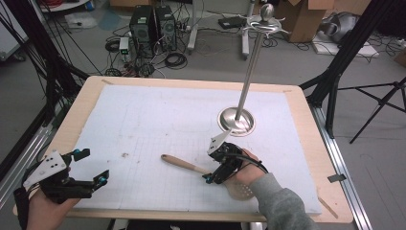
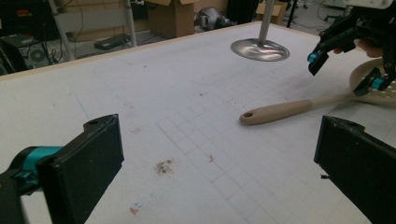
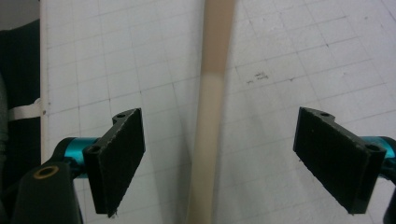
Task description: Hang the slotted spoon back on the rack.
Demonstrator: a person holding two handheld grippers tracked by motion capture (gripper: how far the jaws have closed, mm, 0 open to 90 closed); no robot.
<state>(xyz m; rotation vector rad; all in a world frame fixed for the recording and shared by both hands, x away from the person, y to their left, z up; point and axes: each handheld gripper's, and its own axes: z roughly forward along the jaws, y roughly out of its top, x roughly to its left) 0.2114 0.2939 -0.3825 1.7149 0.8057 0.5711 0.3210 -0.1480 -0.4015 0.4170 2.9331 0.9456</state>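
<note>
On the table, near edge: the working zone, where a white gridded mat [image 1: 158, 120] covers a wooden table [image 1: 76, 103].
Slotted spoon [image 1: 184, 164]: a beige utensil lying flat on the mat, handle tip with its hanging hole pointing toward the left side, perforated bowl under the person's right hand [image 1: 249, 175]. It rests free on the mat, held by nothing.
Right gripper [image 1: 218, 173]: poised directly over the spoon near the junction of handle and bowl, jaws spread wide. In the right gripper view the handle [image 3: 210, 116] runs up the middle of the gap between the two pads [image 3: 119, 156], touching neither; this straddling placement looks like the set-up for a pinch across the handle's narrow width.
Left gripper [image 1: 91, 167]: held at the near left corner of the mat, well apart from the spoon, jaws likewise parted and empty. Its own view looks across the mat toward the spoon [image 2: 289, 111] and the other gripper [image 2: 345, 60], which suggests a waiting or supporting role.
Stand [image 1: 237, 120]: a polished metal post on a round base, hooked arms at its top, standing upright on the mat just beyond the right gripper; judged to be the likely hanging place for the utensil.
Obstructions: none between jaws and handle; the stand's base is near enough to need care during a lift.
Surroundings: computer towers [image 1: 153, 24], cables, cardboard boxes and tripod legs on the floor beyond the table.
</note>
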